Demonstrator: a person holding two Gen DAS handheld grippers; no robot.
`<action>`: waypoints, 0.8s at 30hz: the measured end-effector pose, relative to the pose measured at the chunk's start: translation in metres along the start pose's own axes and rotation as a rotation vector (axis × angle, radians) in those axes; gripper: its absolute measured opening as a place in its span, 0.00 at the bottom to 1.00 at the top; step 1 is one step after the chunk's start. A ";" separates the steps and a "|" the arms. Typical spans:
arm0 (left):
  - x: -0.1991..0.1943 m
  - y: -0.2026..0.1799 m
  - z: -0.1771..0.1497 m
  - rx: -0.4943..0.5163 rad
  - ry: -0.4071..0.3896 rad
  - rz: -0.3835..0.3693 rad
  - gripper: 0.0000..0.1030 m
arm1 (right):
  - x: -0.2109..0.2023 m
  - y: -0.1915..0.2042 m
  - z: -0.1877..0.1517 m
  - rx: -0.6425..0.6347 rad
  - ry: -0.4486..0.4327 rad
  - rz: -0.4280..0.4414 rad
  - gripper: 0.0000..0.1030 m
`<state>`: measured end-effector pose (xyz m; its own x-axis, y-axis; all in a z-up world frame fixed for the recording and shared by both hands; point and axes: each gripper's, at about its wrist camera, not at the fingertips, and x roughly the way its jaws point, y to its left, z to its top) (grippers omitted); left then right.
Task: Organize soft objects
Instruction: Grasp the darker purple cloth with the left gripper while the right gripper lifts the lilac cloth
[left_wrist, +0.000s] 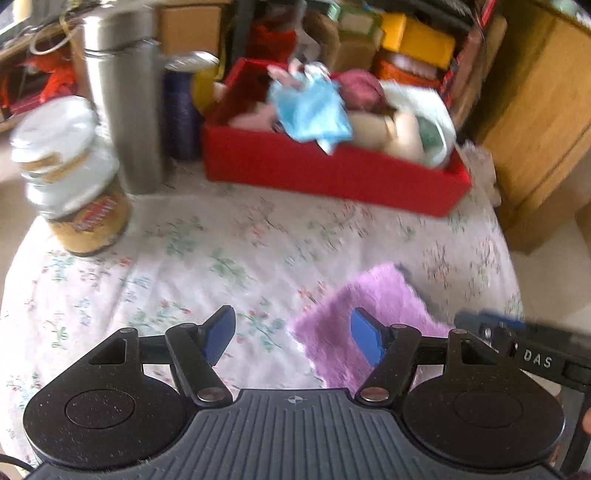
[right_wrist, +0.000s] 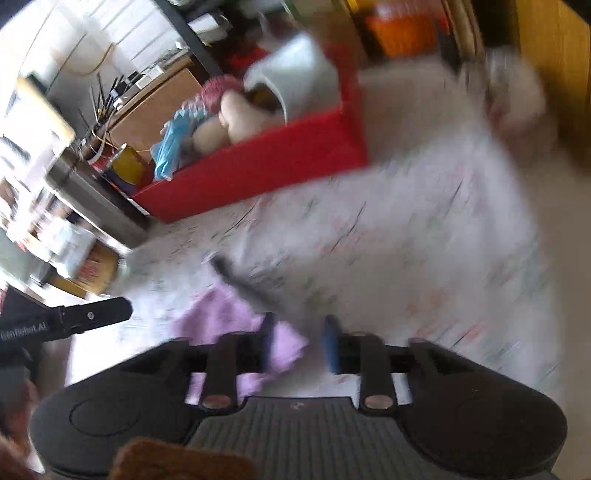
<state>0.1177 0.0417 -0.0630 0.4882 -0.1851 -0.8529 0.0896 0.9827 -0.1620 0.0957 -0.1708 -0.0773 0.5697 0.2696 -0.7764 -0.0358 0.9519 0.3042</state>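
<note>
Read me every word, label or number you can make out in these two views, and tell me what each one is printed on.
"DAS": white letters on the black body of the right claw, at the left view's right edge.
"enRobot.AI": white print on the left claw's black body, cut off at the right view's left edge.
Jar label: red and gold band, too blurred to read.
Boxes behind the red box: no legible print.

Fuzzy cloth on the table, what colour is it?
Purple fuzzy cloth, clearest in the left wrist view.

A box (left_wrist: 332, 173) sits at the back of the worktop (left_wrist: 221, 258) with soft toys (left_wrist: 314, 110) piled in it. Left of it stand a flask (left_wrist: 125, 110) and a jar (left_wrist: 74, 177). A fluffy cloth (left_wrist: 369, 306) lies near the front.
</note>
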 end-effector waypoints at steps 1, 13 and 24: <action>0.007 -0.006 -0.002 0.019 0.015 0.003 0.67 | 0.001 0.003 0.000 -0.036 -0.006 -0.013 0.13; 0.050 -0.021 -0.007 0.069 0.031 0.069 0.51 | 0.032 0.015 -0.005 -0.172 0.055 0.047 0.05; 0.039 -0.033 0.001 0.048 0.052 -0.063 0.04 | 0.023 -0.001 -0.012 -0.089 0.094 0.100 0.00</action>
<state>0.1345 0.0022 -0.0906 0.4342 -0.2454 -0.8667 0.1605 0.9679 -0.1936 0.0990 -0.1639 -0.1017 0.4806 0.3719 -0.7942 -0.1630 0.9277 0.3358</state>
